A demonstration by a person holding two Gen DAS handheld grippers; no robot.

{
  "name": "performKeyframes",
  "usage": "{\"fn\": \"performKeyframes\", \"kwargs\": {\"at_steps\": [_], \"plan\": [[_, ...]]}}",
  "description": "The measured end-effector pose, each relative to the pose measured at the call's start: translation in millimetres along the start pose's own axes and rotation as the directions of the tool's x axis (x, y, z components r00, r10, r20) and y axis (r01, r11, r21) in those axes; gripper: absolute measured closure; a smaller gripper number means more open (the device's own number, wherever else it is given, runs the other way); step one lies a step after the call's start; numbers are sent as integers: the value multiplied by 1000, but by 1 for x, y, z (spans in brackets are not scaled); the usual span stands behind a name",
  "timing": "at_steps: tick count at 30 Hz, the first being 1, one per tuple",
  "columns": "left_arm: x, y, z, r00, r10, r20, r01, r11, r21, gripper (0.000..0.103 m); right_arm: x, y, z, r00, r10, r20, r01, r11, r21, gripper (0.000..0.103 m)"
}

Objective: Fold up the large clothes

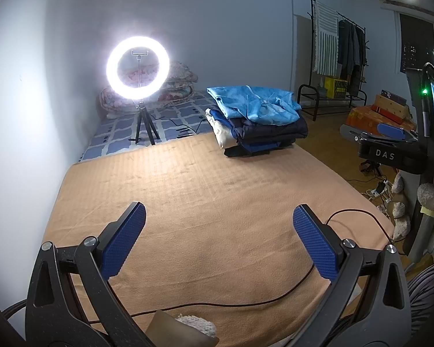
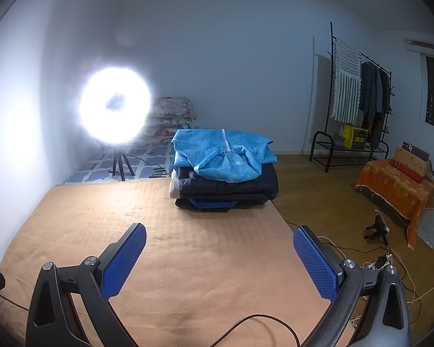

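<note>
Both the left gripper and the right gripper hover with jaws spread wide, holding nothing, above the tan blanket. The stack of folded clothes, light-blue garment on top, sits at the blanket's far right corner. A glaring ring light stands beyond its far edge; a dark cable crosses its near edge.

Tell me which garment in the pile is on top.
The light blue zip-front garment tops the pile. Under it lie a dark navy padded one and a royal blue one at the bottom; a cream piece shows at the left side.
</note>
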State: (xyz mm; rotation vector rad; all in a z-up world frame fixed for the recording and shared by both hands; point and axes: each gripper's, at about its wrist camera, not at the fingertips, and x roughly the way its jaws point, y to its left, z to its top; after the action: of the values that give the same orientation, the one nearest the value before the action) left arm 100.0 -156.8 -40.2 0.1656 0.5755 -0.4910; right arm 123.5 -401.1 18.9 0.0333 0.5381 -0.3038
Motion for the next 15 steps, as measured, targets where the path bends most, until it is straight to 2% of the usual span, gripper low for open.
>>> {"fn": "performKeyframes", "kwargs": {"at_steps": [15], "plan": [[-2, 1, 7, 1000, 7, -1, -7, 1000, -1, 0, 3, 3, -1, 1000, 5, -1, -5, 1000, -7, 0]]}}
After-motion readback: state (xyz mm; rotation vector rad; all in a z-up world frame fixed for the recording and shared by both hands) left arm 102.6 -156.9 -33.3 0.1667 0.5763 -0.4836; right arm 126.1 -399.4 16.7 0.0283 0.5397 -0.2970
